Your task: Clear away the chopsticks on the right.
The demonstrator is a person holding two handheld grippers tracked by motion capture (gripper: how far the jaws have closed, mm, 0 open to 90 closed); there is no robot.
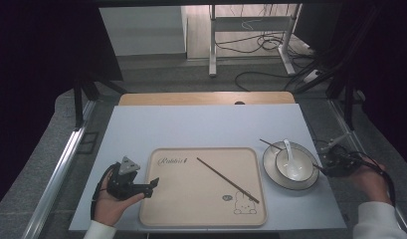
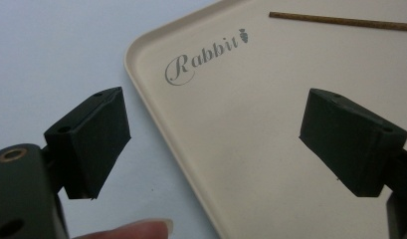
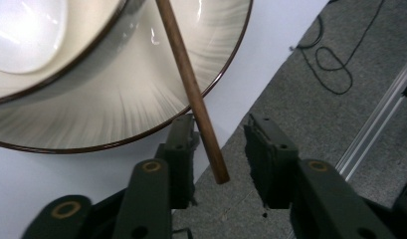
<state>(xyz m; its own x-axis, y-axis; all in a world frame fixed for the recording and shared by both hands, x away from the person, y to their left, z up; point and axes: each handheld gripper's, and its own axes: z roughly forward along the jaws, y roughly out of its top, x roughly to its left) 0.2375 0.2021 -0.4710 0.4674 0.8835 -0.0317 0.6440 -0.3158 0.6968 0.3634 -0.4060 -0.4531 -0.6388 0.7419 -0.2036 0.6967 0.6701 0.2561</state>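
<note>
Chopsticks split between tray and bowl

Your left tool (image 1: 152,185) sits at the left edge of the beige rectangular plastic tray (image 1: 181,199), jaws spread wide with nothing between them; its own view shows one jaw over the pale blue surface (image 2: 51,45) and the other over the tray, beside the printed word "Rabbit". One thin dark wooden chopstick (image 1: 228,180) lies diagonally on the tray, well clear of that tool.

To the right of the tray, a white round ceramic plate with a dark rim (image 1: 270,172) carries a white bowl (image 1: 305,158), and a white ceramic spoon (image 1: 290,160) rests in the bowl. A second dark wooden chopstick (image 3: 188,84) lies across the bowl and plate.

Your right tool (image 3: 220,149) is at the plate's right rim. Its own view shows the jaws partly open, the chopstick's end between them and not clamped, over the surface's edge and the grey floor (image 3: 310,109) with cables.
</note>
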